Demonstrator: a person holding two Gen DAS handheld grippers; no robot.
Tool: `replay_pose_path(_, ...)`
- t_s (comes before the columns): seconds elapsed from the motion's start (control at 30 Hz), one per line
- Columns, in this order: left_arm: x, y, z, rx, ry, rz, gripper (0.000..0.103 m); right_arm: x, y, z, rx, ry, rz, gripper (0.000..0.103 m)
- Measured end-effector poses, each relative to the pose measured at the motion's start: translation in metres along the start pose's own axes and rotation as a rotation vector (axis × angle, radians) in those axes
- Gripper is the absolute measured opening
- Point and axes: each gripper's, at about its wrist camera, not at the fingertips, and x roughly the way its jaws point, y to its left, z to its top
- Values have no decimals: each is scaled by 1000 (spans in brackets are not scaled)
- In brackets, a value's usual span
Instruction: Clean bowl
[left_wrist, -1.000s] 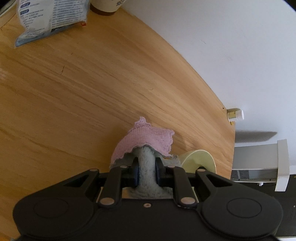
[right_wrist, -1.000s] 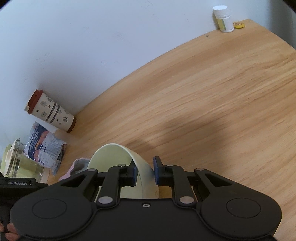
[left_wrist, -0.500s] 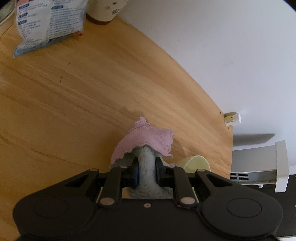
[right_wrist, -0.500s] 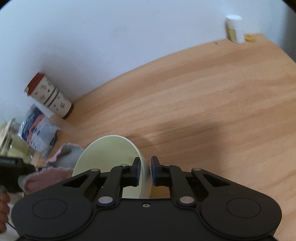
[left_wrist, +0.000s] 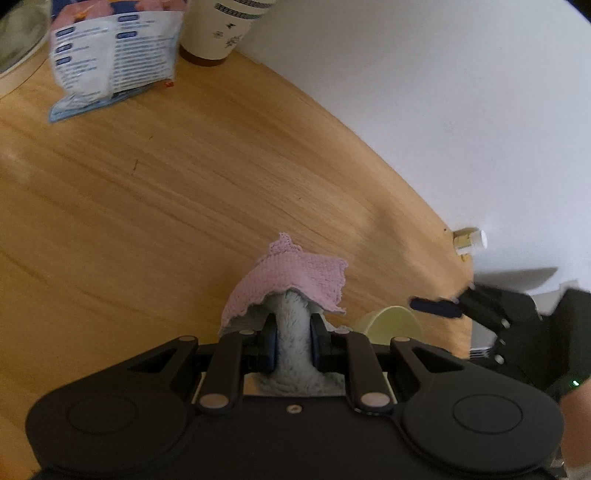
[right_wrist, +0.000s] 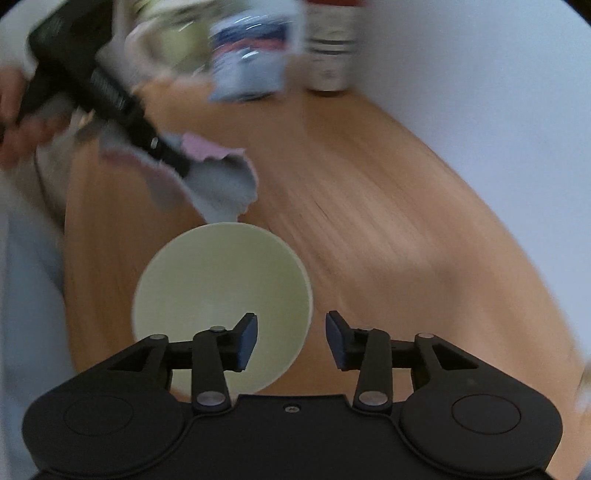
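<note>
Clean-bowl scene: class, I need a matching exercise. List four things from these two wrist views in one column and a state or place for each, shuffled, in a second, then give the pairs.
1. cloth
2. bowl
3. right gripper
4. paper cup

A. jaws opening, pads off everything
B. clamped in the left gripper
C. by the wall, next to a printed packet
D. pale green, open side up on the table

Pairs: 1-B, 2-D, 3-A, 4-C

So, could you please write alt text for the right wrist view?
The right gripper, jaws opening, hangs over a pale green bowl on a wooden table. Beyond, blurred, the left gripper clamps a pink and grey cloth.
</note>
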Motion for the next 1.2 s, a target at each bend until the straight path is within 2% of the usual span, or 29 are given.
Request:
replay_pose_path(0.17, -9, 0, -7, -10, -20, 22, 15, 21, -3, 41, -309, 91, 159, 46)
replay_pose_path(0.37, -13, -3, -15, 2, -36, 52, 15, 49, -2, 74, -502, 213, 295, 45)
replay_pose_path(0.47, -9, -6, -17, 1, -42, 62, 15, 59, -1, 86, -551, 274, 358, 45)
replay_pose_path(0.63, -3, -10, -15, 1, -47, 84, 15, 74, -3, 93, -595, 338, 410, 44)
replay_pose_path(0.73, -1, -14, -13, 15, -49, 111, 15, 82, -5, 95, -604, 365, 431, 37)
replay_pose_path(0.8, -2, -16, -13, 18, -49, 114, 15, 88, -10, 100, -574, 394, 481, 34)
replay_pose_path(1.0, -1, -17, -11, 11, -56, 125, 15, 92, -14, 102, -577, 399, 554, 32)
replay_pose_path(1.1, 1, -16, -11, -12, -62, 126, 15, 91, -13, 103, -588, 386, 561, 27)
replay_pose_path(1.2, 2, -13, -11, -31, -69, 116, 15, 91, -18, 106, -524, 395, 557, 26)
